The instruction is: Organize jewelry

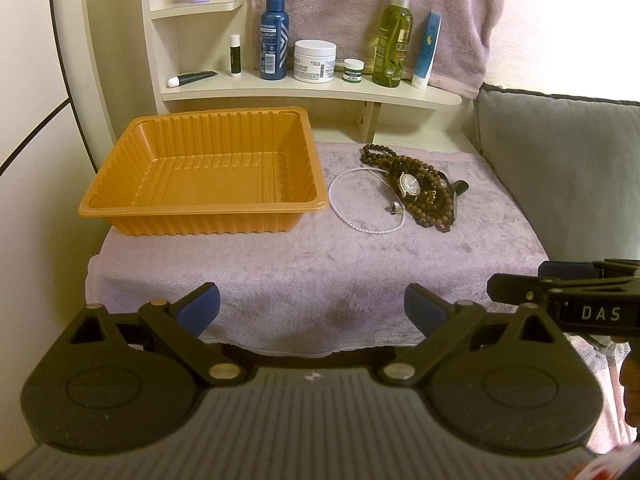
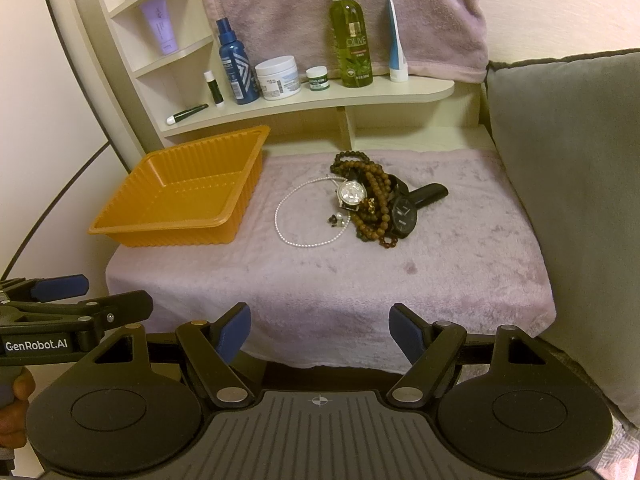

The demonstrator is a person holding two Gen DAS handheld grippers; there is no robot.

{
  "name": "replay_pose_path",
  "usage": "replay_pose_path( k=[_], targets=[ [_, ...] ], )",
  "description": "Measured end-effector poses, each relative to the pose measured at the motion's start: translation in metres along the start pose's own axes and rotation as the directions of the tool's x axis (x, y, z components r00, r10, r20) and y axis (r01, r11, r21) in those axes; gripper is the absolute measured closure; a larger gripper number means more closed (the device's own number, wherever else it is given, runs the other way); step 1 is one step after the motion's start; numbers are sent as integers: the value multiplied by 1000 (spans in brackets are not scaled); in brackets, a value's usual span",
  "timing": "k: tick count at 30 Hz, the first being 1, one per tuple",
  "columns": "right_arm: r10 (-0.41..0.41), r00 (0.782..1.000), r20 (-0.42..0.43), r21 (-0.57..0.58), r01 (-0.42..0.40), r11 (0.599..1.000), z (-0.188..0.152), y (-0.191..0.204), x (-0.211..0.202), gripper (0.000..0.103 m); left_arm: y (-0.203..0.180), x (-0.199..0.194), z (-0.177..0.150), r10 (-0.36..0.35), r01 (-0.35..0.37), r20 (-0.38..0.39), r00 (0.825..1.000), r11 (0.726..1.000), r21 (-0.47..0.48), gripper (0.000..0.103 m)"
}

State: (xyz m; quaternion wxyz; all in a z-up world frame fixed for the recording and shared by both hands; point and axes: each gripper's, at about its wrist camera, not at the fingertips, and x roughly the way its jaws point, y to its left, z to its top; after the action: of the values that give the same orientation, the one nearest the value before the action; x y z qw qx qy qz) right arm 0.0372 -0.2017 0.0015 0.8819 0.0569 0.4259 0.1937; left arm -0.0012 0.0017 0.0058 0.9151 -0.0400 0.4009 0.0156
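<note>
An empty orange plastic tray (image 1: 304,168) (image 2: 240,196) sits at the left on a lilac towel. To its right lies a jewelry pile: a white pearl necklace (image 1: 340,212) (image 2: 280,220), brown bead strands (image 1: 430,184) (image 2: 374,188), a silver watch (image 1: 410,187) (image 2: 351,193), a black watch (image 2: 404,212) and small earrings (image 2: 338,219). My left gripper (image 1: 312,306) is open and empty at the towel's near edge. My right gripper (image 2: 320,328) is open and empty, also at the near edge, and shows at the right in the left wrist view (image 1: 520,280).
A cream shelf (image 1: 320,90) behind holds a blue spray bottle (image 1: 274,32), a white jar (image 1: 315,60), a green olive bottle (image 1: 392,40) and tubes. A grey cushion (image 2: 568,184) stands at the right. A lilac towel (image 2: 340,8) hangs at the back.
</note>
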Motion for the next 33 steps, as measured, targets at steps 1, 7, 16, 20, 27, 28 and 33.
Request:
replay_pose_path(
  k=[1, 7, 16, 20, 27, 28, 33],
  targets=[
    [0, 1000, 0, 0, 0, 1000, 0, 0, 0, 26, 0, 0, 0, 0, 0, 0, 1000, 1000, 0, 5],
    [0, 1000, 0, 0, 0, 1000, 0, 0, 0, 26, -1, 0, 2, -1, 1, 0, 1000, 1000, 0, 5],
    [-1, 1000, 0, 0, 1, 1000, 0, 0, 0, 26, -1, 0, 2, -1, 1, 1, 1000, 1000, 0, 5],
    [-1, 1000, 0, 1, 1, 1000, -1, 0, 1, 26, -1, 0, 2, -1, 1, 1, 1000, 1000, -1, 5],
    [-1, 1000, 0, 1, 1, 1000, 0, -2, 1, 26, -1, -1, 3, 1, -1, 1, 1000, 1000, -2, 5],
    [-1, 1000, 0, 1, 1, 1000, 0, -3, 1, 26, -1, -1, 3, 1, -1, 4, 1000, 1000, -1, 5],
    [-3, 1000, 24, -4, 3, 1000, 1, -3, 2, 26, -2, 3, 3, 25, -26, 15, 1000, 1000, 10, 4]
  ],
)
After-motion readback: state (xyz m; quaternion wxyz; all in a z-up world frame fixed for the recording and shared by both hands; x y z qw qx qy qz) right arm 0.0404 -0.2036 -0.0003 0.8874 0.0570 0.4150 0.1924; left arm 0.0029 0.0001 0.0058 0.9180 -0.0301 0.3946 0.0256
